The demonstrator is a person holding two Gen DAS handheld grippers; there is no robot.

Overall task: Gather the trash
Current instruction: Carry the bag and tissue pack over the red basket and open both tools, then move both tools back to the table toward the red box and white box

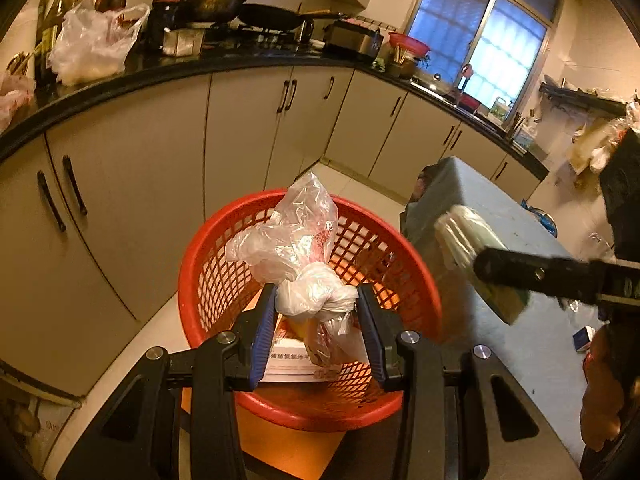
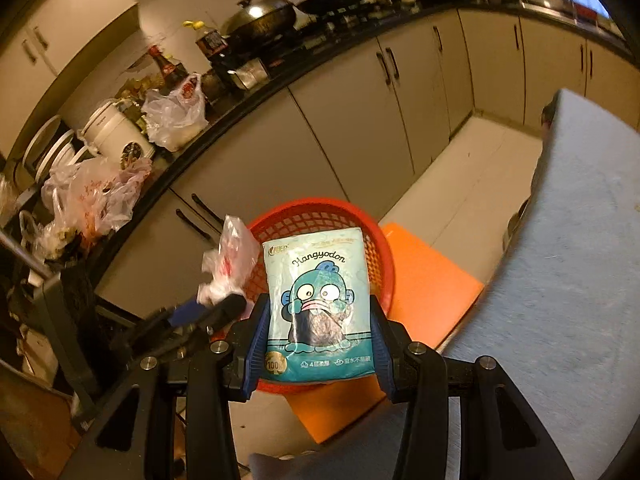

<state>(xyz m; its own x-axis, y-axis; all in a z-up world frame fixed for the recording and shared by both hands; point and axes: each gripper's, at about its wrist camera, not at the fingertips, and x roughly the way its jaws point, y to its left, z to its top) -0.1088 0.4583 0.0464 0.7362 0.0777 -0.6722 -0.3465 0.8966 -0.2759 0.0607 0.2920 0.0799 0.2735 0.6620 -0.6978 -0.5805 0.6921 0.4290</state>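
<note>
My left gripper (image 1: 316,300) is shut on a knotted clear plastic bag (image 1: 296,252) and holds it over the red mesh basket (image 1: 200,280), which has a white box (image 1: 292,360) inside. My right gripper (image 2: 318,308) is shut on a blue tissue pack (image 2: 318,300) printed "Hangyodon", held above the same basket (image 2: 380,256). The pack also shows in the left wrist view (image 1: 476,252), to the right of the basket. The left gripper and its bag (image 2: 230,264) show at the left in the right wrist view.
The basket stands on an orange stool (image 2: 432,284) on the pale floor. A grey-covered table (image 2: 568,280) is on the right. Cream cabinets (image 1: 160,160) under a black counter (image 1: 120,80) with bags, bottles and pans curve behind.
</note>
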